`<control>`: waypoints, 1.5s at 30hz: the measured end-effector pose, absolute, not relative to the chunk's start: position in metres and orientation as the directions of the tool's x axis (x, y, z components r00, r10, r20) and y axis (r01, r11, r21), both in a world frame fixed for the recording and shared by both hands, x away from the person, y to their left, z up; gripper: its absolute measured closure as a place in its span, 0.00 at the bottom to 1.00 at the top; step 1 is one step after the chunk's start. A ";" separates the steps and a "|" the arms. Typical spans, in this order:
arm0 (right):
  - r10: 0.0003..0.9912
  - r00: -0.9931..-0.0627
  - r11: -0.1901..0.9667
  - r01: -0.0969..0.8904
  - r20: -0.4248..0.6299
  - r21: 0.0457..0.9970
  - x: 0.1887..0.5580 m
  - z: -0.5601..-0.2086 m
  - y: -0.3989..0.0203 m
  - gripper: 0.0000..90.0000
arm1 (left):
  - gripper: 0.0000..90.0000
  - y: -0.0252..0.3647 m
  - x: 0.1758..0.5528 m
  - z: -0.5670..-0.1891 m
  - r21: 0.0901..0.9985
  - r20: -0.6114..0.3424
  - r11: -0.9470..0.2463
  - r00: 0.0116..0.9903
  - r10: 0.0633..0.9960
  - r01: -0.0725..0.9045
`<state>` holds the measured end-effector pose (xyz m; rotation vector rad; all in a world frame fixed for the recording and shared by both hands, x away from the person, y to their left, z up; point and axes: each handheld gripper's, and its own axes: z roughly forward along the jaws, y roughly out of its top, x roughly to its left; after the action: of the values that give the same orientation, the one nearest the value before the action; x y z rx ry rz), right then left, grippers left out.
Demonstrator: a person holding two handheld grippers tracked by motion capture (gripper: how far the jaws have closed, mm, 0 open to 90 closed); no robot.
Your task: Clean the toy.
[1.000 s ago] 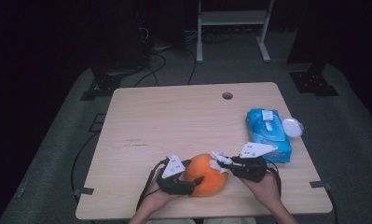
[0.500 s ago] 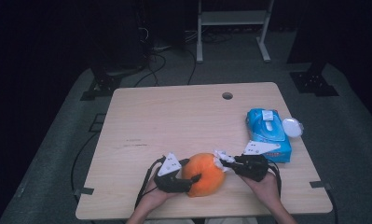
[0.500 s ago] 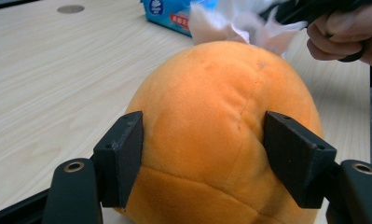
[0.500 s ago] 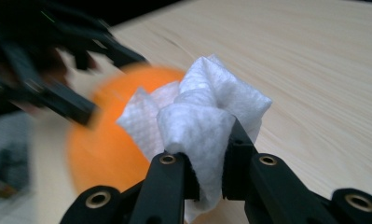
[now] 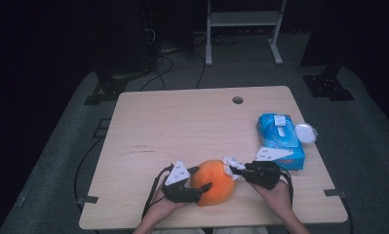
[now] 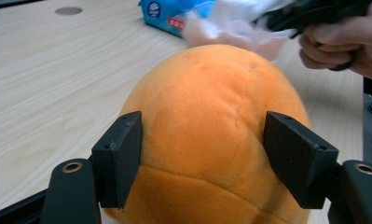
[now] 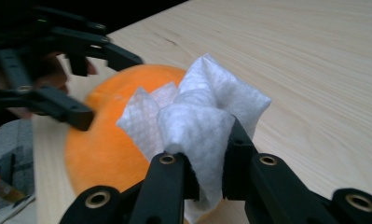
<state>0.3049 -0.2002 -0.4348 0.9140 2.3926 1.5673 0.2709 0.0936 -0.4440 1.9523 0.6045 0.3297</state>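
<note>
The left gripper point(image 5: 194, 181) clamped an orange plush ball point(image 5: 214, 182) near the front edge of the surface point(image 5: 192, 122); the right gripper point(image 5: 233, 167) pinched a white tissue point(image 7: 197, 116) against the ball

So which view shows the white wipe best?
The right gripper view: the white wipe sits bunched and sharp between the right gripper's jaws, against the orange plush ball. The left gripper view gives a blurred patch; the high view a small speck.
</note>
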 end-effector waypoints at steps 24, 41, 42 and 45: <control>0.463 -0.870 0.270 0.322 0.171 0.907 0.298 -0.417 -0.174 0.88 | 0.44 0.070 0.262 -0.435 0.879 0.246 -0.470 0.773 0.585 0.076; 0.452 -0.882 0.311 0.298 0.135 0.903 0.298 -0.423 -0.170 0.88 | 0.25 0.090 0.269 -0.431 0.914 0.029 -0.362 0.860 0.509 0.184; 0.451 -0.882 0.311 0.298 0.136 0.903 0.298 -0.425 -0.172 0.89 | 0.19 0.092 0.272 -0.429 0.915 0.019 -0.351 0.845 0.534 0.201; 0.456 -0.881 0.321 0.297 0.128 0.899 0.296 -0.426 -0.179 0.88 | 0.16 0.098 0.279 -0.431 0.912 -0.027 -0.321 0.818 0.574 0.255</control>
<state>0.2960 -0.1788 -0.4264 0.6988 2.4287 1.6029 0.2793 0.0976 -0.4313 1.9120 0.6219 0.3664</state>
